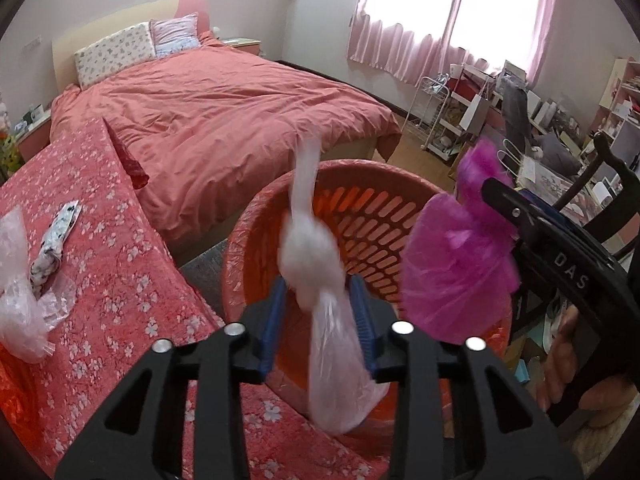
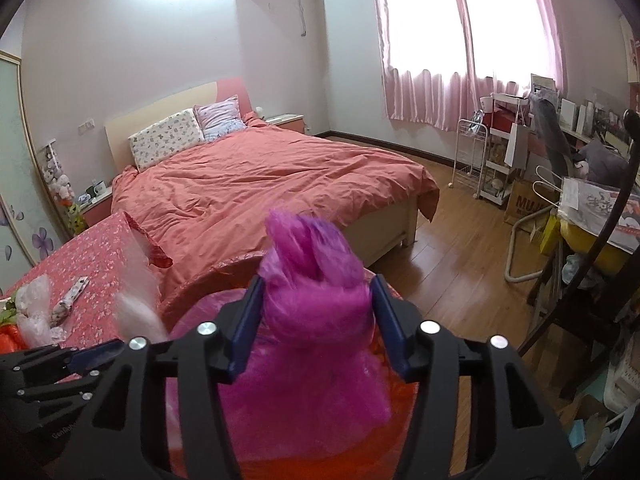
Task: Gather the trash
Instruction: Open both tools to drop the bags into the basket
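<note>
My left gripper [image 1: 320, 304] has its jaws parted; a pale pink plastic bag [image 1: 308, 248] sits blurred between them and hangs down over the orange slatted basket [image 1: 360, 216]. I cannot tell whether the pads touch it. My right gripper [image 2: 316, 308] has a magenta plastic bag [image 2: 316, 320] between its blue fingers [image 2: 386, 320], above the same basket [image 2: 200, 284]. In the left wrist view the magenta bag [image 1: 456, 264] hangs over the basket's right rim. On the floral table [image 1: 104, 232] lie a clear plastic bag [image 1: 16, 296] and a patterned wrapper [image 1: 56, 240].
A bed with a salmon duvet [image 2: 272, 184] stands behind the table and basket. Wooden floor [image 2: 448, 248] lies to the right, with a white wire cart [image 2: 472, 156], a chair and a cluttered desk [image 2: 592, 200] beyond it.
</note>
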The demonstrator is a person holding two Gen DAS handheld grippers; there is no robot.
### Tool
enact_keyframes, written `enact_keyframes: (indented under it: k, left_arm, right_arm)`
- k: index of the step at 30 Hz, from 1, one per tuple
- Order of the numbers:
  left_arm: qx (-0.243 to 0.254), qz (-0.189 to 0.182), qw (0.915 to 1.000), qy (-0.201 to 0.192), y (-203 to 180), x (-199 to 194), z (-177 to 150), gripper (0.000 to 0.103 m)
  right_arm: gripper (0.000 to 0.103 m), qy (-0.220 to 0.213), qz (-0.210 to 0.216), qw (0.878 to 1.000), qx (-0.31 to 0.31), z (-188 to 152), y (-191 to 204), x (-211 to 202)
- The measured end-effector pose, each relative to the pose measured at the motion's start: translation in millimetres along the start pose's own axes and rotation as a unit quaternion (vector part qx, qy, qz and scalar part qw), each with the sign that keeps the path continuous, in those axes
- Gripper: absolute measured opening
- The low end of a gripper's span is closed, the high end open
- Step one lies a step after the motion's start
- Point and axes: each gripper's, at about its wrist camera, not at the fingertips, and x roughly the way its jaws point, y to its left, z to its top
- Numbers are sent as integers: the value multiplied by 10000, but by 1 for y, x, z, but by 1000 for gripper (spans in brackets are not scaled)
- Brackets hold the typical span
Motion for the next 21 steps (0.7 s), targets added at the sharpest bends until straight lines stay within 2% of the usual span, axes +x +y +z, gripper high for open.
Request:
enact_keyframes:
  k: [8,11,16,21]
  left_arm:
    - [-122,247,9996,-20,13,-12,-11,45]
    - [-188,354,9991,-140,21,-25,-15,49]
    - [-279,627,9969,-378,42,-53,-25,50]
    - [-576,946,9919,-626,70,-85,-35,50]
  right_arm:
    - [71,-42,-108,9999,-68,-6,1,-6]
    - [71,-24,-90,9999,-111,-8,7,-11]
    - [71,-8,44,9996,-276,-11,27,-20]
    - [71,12,320,9980,-548,-16,63,-31]
